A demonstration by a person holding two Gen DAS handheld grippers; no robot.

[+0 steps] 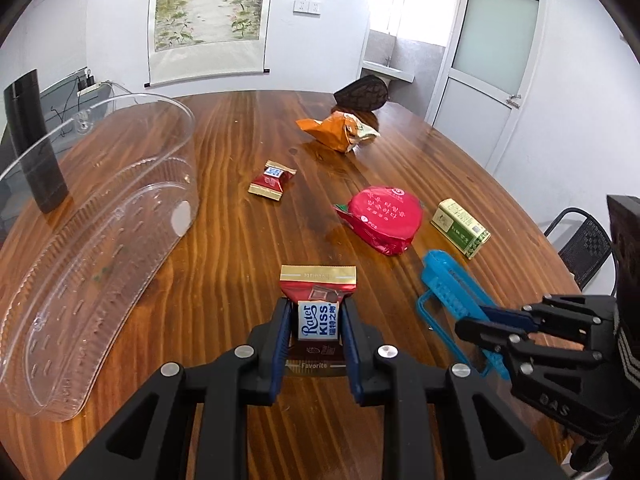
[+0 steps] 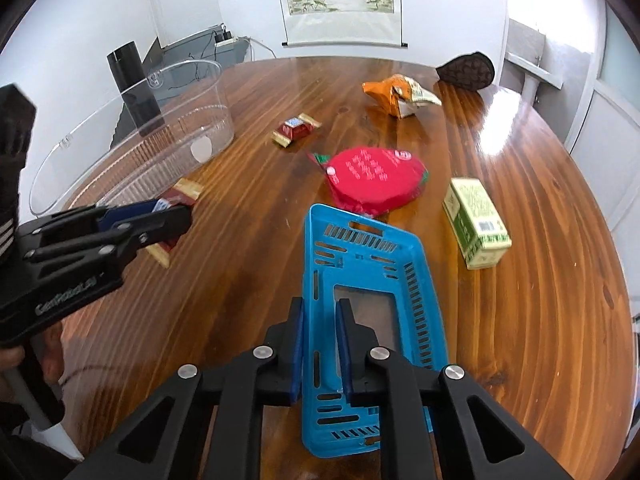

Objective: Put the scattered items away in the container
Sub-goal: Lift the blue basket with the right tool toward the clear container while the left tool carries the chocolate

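Chocolate packet (image 1: 318, 312), seen from the left wrist, sits pinched between the closed-in fingers of the left gripper (image 1: 318, 322) low over the wooden table (image 1: 240, 152); I judge it should lift clear before swinging right. From the right wrist, the right gripper (image 2: 320, 344) clamps a wall of the tilted blue basket (image 2: 360, 280), best levelled first so the packet drops inside.

The left gripper (image 1: 316, 320) is clamped on a load, and the right gripper (image 2: 320, 344) likewise grips one.
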